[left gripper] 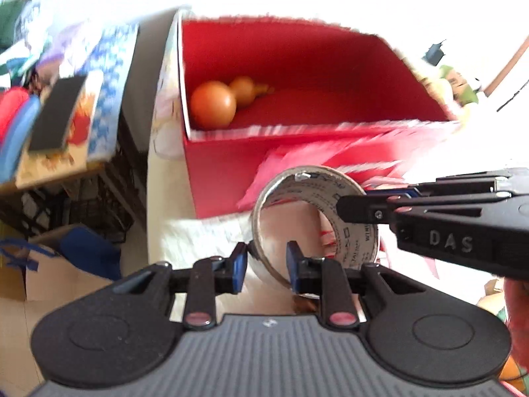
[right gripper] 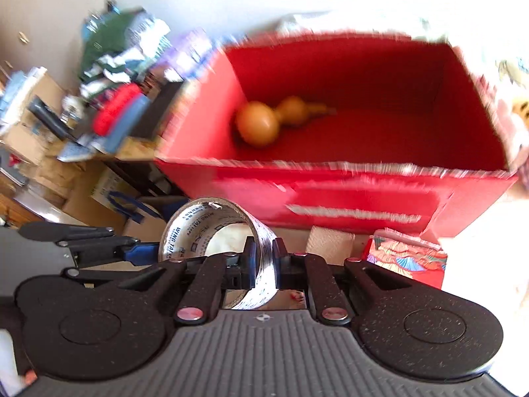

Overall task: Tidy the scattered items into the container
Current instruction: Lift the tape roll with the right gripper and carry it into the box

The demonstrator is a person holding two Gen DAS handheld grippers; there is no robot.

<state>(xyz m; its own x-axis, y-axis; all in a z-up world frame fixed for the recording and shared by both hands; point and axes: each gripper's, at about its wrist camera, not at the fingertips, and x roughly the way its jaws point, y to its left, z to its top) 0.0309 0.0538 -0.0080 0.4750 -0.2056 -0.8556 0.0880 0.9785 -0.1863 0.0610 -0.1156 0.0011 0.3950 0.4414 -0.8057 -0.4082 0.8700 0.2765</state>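
Bright overexposed daylight, motion blur, fisheye-warped edges

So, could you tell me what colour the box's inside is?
Red; the right wrist view shows it best.

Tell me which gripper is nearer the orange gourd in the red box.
Cannot tell: both grip the same tape roll in front of the red box. The left gripper and right gripper each clamp the roll's wall, short of the gourd.
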